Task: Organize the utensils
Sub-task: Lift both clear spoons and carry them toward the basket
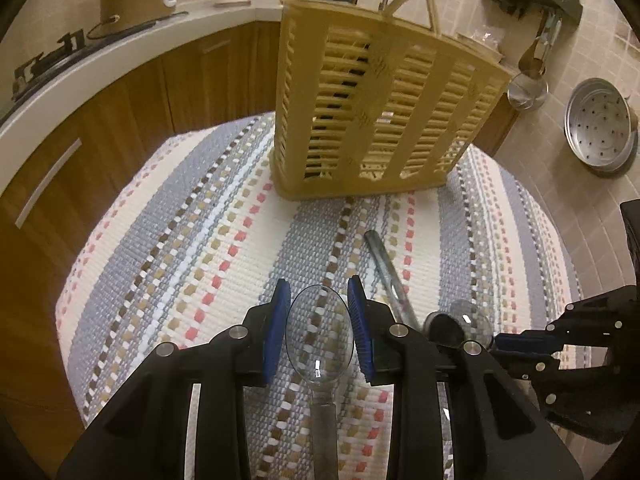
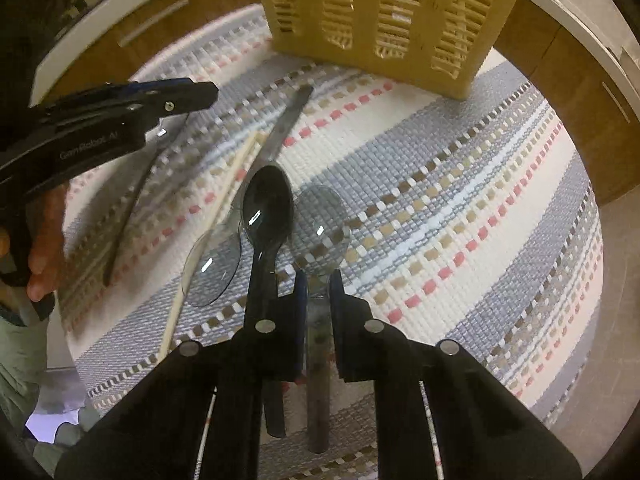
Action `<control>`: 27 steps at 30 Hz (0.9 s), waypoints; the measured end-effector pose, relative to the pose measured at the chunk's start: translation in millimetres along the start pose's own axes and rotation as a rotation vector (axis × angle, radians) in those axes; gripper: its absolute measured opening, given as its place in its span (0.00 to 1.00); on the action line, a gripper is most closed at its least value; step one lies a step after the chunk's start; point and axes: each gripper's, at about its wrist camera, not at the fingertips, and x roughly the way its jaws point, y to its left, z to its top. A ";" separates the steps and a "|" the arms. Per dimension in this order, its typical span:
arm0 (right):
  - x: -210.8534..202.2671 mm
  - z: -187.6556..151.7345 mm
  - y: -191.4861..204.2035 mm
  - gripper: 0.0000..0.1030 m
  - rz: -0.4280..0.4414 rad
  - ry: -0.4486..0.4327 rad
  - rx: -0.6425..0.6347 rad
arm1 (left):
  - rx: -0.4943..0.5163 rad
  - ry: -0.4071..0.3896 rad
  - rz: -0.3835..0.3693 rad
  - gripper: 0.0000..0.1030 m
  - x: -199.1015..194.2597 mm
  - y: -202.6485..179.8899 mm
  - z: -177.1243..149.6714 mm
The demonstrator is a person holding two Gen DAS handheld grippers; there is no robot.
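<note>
On the striped mat [image 2: 460,184], the right gripper [image 2: 318,300] was clamped on a clear spoon's [image 2: 320,224] handle; the dark spoon [image 2: 268,208] touching it could drag along on lifting. The left gripper [image 1: 319,328] held another clear spoon [image 1: 320,336], bowl between its pads. The yellow slotted caddy [image 1: 376,112] stood beyond, tilted-looking.

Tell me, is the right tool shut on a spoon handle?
Shut: the right tool has both blue pads against the clear spoon handle.
</note>
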 end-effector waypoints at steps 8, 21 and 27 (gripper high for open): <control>-61.9 -13.2 -15.9 0.09 0.063 -0.265 0.014 | -0.019 -0.140 -0.060 0.26 -46.0 -3.4 13.5; -146.8 15.2 -46.6 0.09 0.128 -0.617 0.065 | 0.004 -0.472 -0.080 0.25 -140.8 -17.4 73.9; -157.5 28.5 -51.8 0.09 0.129 -0.688 0.075 | 0.027 -0.525 -0.074 0.00 -162.3 -20.1 92.1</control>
